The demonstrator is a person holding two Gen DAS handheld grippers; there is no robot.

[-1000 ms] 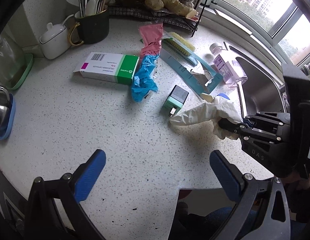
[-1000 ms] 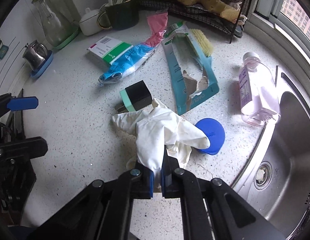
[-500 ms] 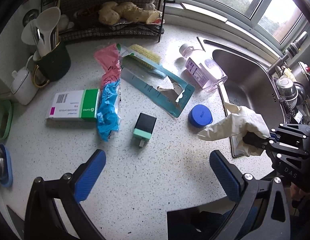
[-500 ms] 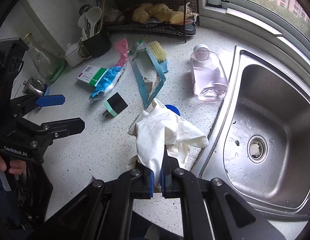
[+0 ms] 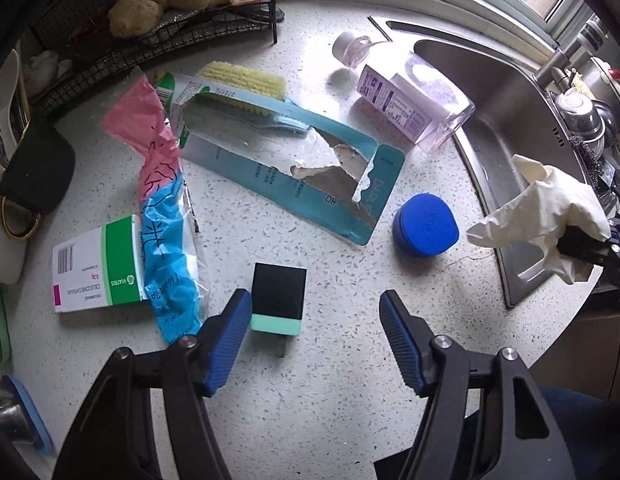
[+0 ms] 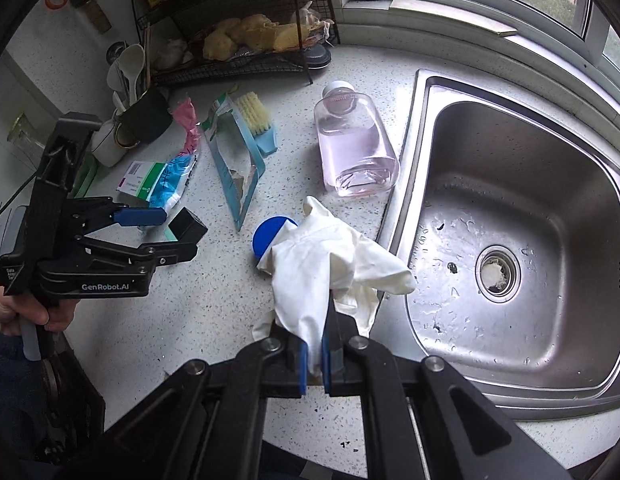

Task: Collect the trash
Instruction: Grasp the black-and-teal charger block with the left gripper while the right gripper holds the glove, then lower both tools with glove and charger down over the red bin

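Observation:
My right gripper [image 6: 314,356] is shut on a crumpled white glove [image 6: 322,256], held above the counter's edge by the sink; the glove [image 5: 542,208] also shows at the right of the left wrist view. My left gripper [image 5: 314,316] hangs over the counter with its jaws closing. A small black-and-mint box [image 5: 277,298] lies between them, close to the left pad, and neither pad presses on it. Further back lie a blue lid [image 5: 426,226], a torn teal brush package [image 5: 293,168], a pink-and-blue plastic bag [image 5: 165,216] and a green-and-white medicine box [image 5: 93,272].
A clear bottle of pink liquid [image 6: 356,148] lies beside the steel sink [image 6: 510,220]. A wire rack [image 6: 237,64] with food stands at the back. A dark mug of utensils [image 6: 143,120] and a white teapot are at the left. A hand [image 6: 17,312] holds the left gripper.
My left gripper came down and forward over the black-and-mint box, rolled, and its jaws narrowed. My right gripper lifted the glove off the counter and carried it toward the sink.

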